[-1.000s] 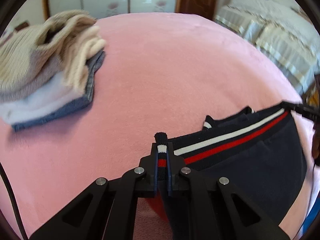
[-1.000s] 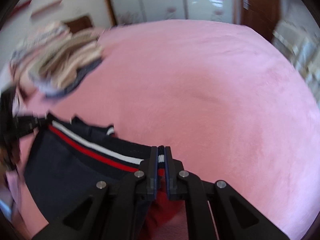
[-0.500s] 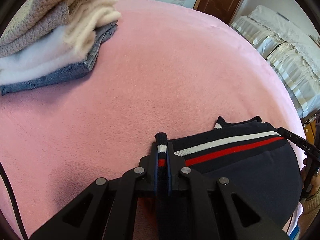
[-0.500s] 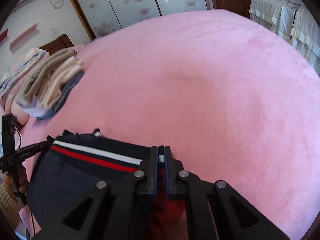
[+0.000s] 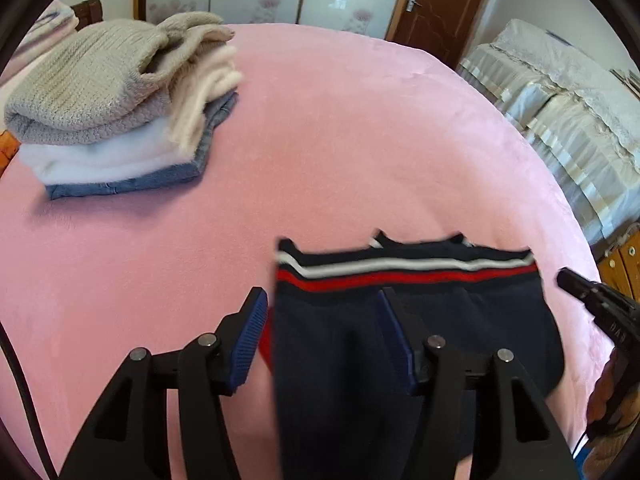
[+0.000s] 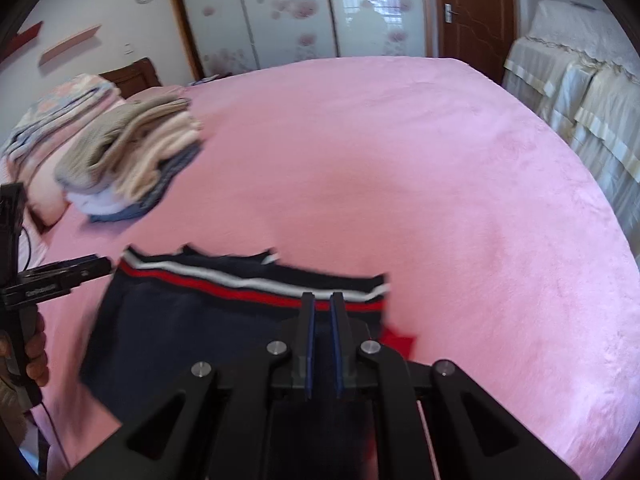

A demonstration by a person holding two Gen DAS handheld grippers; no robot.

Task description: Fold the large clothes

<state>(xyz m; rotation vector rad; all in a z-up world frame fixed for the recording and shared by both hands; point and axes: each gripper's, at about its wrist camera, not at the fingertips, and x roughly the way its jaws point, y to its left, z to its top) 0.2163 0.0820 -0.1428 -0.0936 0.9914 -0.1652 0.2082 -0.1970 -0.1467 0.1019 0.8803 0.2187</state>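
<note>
The navy striped garment lies at the pink bed's six o'clock edge, a fold just laid. The left gripper is opening, cloth untouched between its jaws; the right gripper pinches the hem. Next: release and smooth

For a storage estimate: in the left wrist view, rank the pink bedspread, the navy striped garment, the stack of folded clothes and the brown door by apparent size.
1. pink bedspread, by far.
2. navy striped garment and stack of folded clothes: unsure, the garment lies nearer the camera.
3. brown door, far off and partly hidden.
</note>
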